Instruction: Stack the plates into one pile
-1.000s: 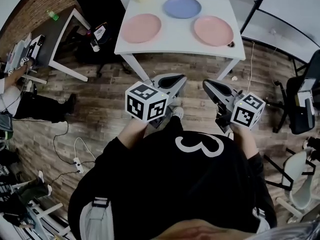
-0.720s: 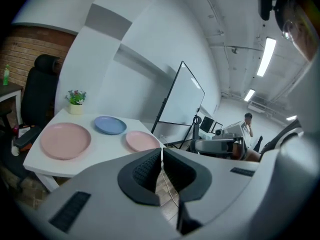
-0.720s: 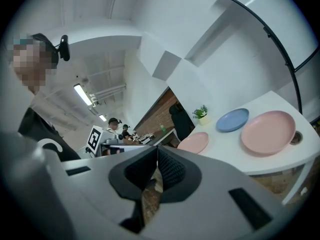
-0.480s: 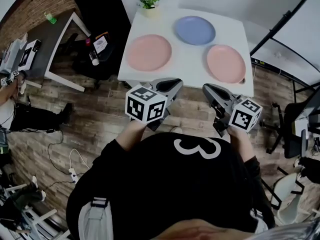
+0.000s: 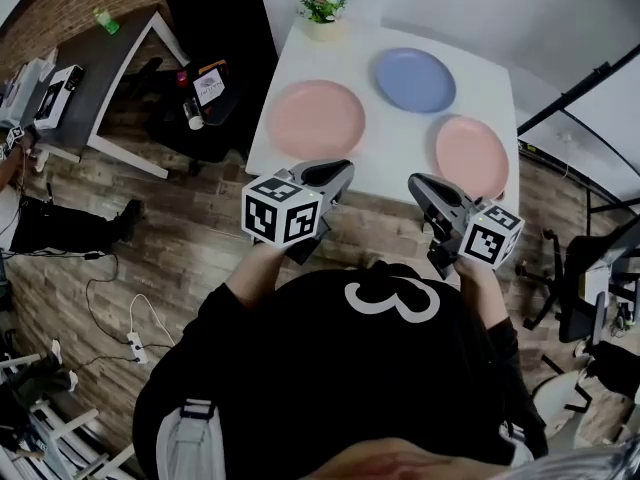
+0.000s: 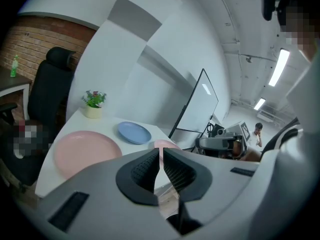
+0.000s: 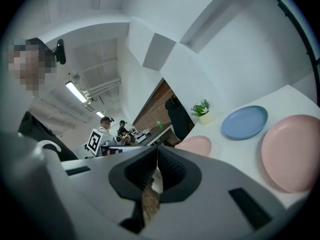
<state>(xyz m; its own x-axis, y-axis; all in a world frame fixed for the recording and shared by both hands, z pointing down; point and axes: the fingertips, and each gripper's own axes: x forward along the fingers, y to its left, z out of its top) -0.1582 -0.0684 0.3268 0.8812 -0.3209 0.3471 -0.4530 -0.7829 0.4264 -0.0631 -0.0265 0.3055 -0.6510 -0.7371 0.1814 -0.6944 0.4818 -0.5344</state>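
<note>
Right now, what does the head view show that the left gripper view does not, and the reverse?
Only the head view: the person's black top with a white 3, and a power strip. Only the left gripper view: a ceiling light and a distant person. Both: the white table, the left pink plate, the right pink plate, the blue plate and the potted plant.

I'm looking down on a black top [image 5: 330, 378] with a large white 3 [image 5: 392, 296] printed on it and long black sleeves [image 5: 215, 313]. A pale grey strap [image 5: 188, 440] with a black buckle [image 5: 199, 406] lies by the left shoulder. The left tongs [image 5: 338, 170] and right tongs [image 5: 418, 182] both have smooth grey shells with dark tips. Each carries a white cube [image 5: 280, 210] printed with black square markers. In the gripper views the pads [image 6: 142, 168] are black and finely ribbed.
</note>
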